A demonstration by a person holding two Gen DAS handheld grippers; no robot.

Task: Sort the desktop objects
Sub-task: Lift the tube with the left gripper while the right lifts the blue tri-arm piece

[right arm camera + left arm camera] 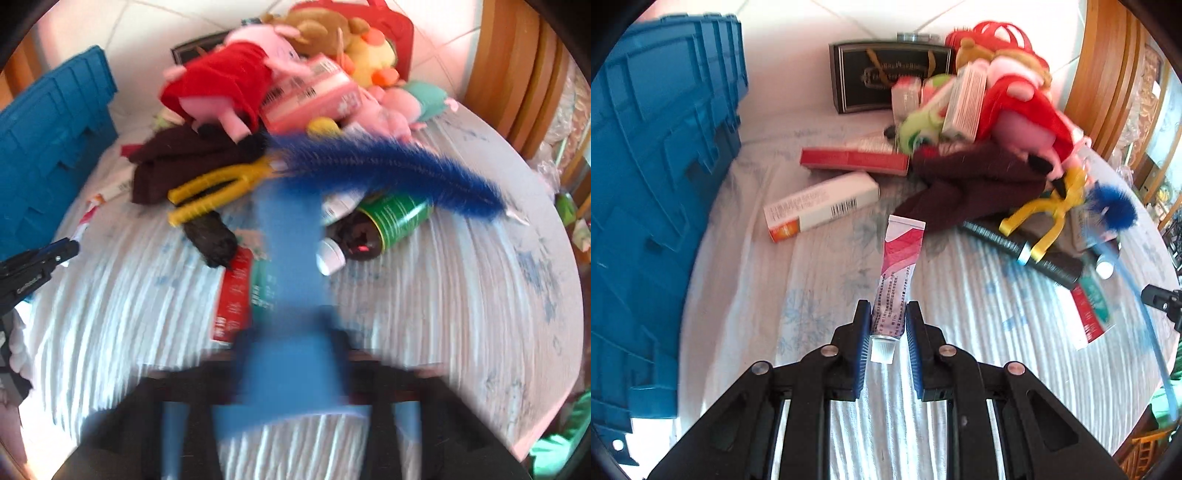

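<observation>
My left gripper (888,323) is shut on a pink-and-white tube (899,266), its pads pinching the tube just above the white cap. The tube sticks out ahead, lifted over the striped tablecloth (960,280). A blue plastic crate (657,147) stands at the left. In the blurred right wrist view, my right gripper (291,350) is shut on the light-blue handle (291,258) of a brush with dark blue bristles (388,166), which arches over the clutter. The left gripper (37,266) shows at that view's left edge.
A pile sits at the table's back: plush toys (1023,103), a dark brown cloth (975,184), yellow-handled pliers (214,192), a black comb (1015,251), white (823,206) and red (853,160) boxes, a green can (395,218). Wooden furniture (1108,74) stands at the right.
</observation>
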